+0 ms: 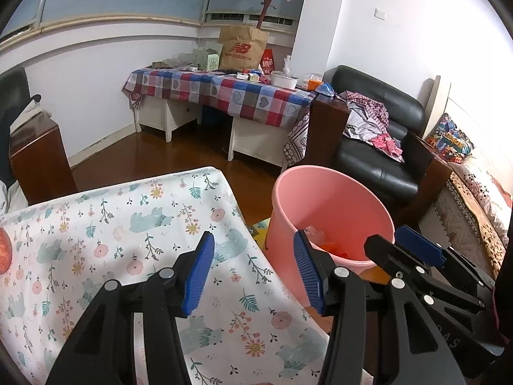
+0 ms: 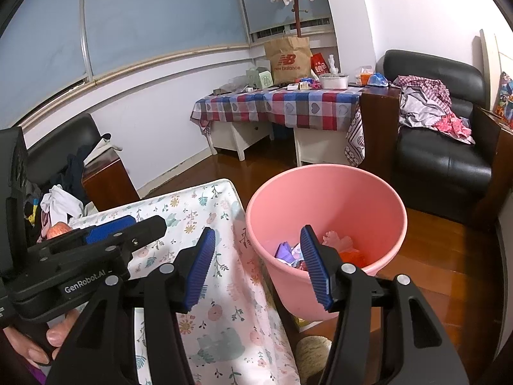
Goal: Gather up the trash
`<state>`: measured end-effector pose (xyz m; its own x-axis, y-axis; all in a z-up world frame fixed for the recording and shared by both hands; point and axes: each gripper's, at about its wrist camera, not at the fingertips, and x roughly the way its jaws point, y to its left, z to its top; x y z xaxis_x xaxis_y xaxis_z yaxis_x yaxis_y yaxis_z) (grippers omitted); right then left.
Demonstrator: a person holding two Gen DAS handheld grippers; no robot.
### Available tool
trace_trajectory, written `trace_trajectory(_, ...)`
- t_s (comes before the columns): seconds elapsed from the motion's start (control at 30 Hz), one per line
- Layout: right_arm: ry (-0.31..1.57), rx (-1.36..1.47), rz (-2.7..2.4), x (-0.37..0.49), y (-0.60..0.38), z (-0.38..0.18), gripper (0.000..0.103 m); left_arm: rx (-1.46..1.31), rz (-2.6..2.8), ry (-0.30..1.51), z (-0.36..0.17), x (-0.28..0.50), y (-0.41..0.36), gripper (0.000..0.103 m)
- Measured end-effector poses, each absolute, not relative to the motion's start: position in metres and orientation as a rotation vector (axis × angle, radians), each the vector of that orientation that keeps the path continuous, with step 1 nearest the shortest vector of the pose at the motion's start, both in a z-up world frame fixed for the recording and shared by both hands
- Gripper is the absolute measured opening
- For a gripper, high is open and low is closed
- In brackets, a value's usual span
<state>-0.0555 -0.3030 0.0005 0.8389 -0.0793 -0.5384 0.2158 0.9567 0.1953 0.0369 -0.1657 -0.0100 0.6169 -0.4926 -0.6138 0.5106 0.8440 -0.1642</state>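
A pink bucket stands on the wooden floor beside the table with the floral cloth. Inside it lies trash: a purple wrapper, a crumpled pink piece and orange scraps. My left gripper is open and empty, straddling the cloth's edge and the bucket's near rim. My right gripper is open too, nothing between its blue pads, over the bucket's near left rim. Each gripper shows in the other's view: the right gripper, the left gripper.
A red apple lies at the cloth's far left. Behind stand a cluttered checked-cloth desk, a black armchair with clothes, and a dark wooden cabinet. A bed edge is at right.
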Motion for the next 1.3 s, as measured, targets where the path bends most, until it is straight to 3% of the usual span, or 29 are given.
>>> trace_trajectory(1.3,0.565,0.25,-0.155,-0.0533,-0.301,-0.0026,0.056,0.022,-0.577,0.706,-0.0177,0.0367,-0.1601,0.05)
